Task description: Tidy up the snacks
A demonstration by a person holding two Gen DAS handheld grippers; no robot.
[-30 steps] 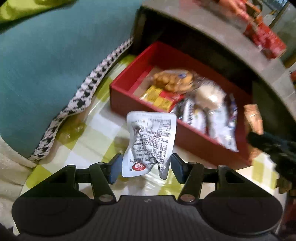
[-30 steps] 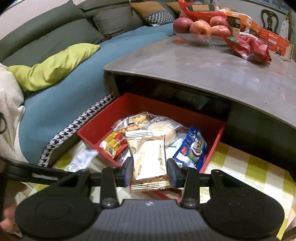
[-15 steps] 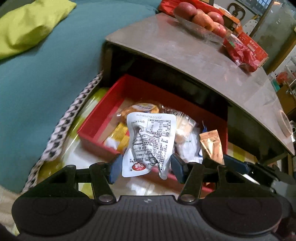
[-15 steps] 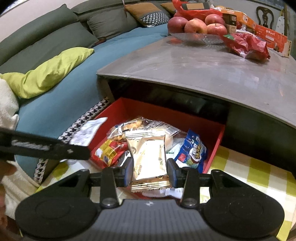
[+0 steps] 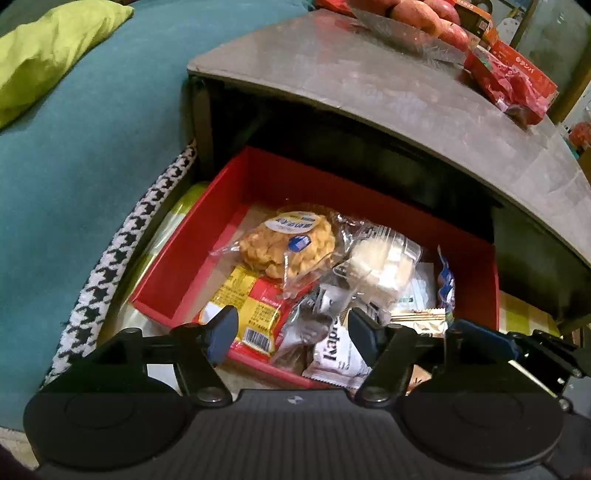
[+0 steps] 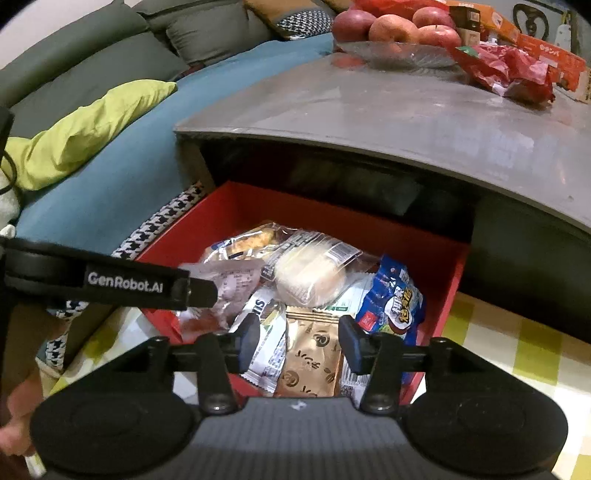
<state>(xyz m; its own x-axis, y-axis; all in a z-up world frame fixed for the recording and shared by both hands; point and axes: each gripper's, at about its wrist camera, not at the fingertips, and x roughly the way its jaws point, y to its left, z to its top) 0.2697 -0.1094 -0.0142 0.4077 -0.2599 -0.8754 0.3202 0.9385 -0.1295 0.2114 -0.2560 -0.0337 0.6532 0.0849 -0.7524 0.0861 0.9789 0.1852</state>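
A red box (image 5: 295,181) full of snack packets sits on the floor under the grey table; it also shows in the right wrist view (image 6: 454,273). My left gripper (image 5: 288,328) is open and empty over the box's front edge; the silver-white packet (image 5: 303,328) lies crumpled in the box below it. In the right wrist view the same packet (image 6: 225,284) lies beside the left gripper's finger (image 6: 147,284). My right gripper (image 6: 299,341) is open, its jaws apart from the gold packet (image 6: 312,354) lying between them on the pile, also in the left wrist view (image 5: 421,319).
The grey table (image 6: 388,110) overhangs the box and carries a bowl of apples (image 6: 399,33) and red wrappers (image 6: 506,70). A teal sofa (image 5: 92,129) with a lime cushion (image 6: 85,129) is left. A yellow checked cloth (image 6: 517,350) covers the floor.
Both grippers opened over the red box. The left let go of the silver-white packet and the right let go of the gold packet; both now lie in the box.
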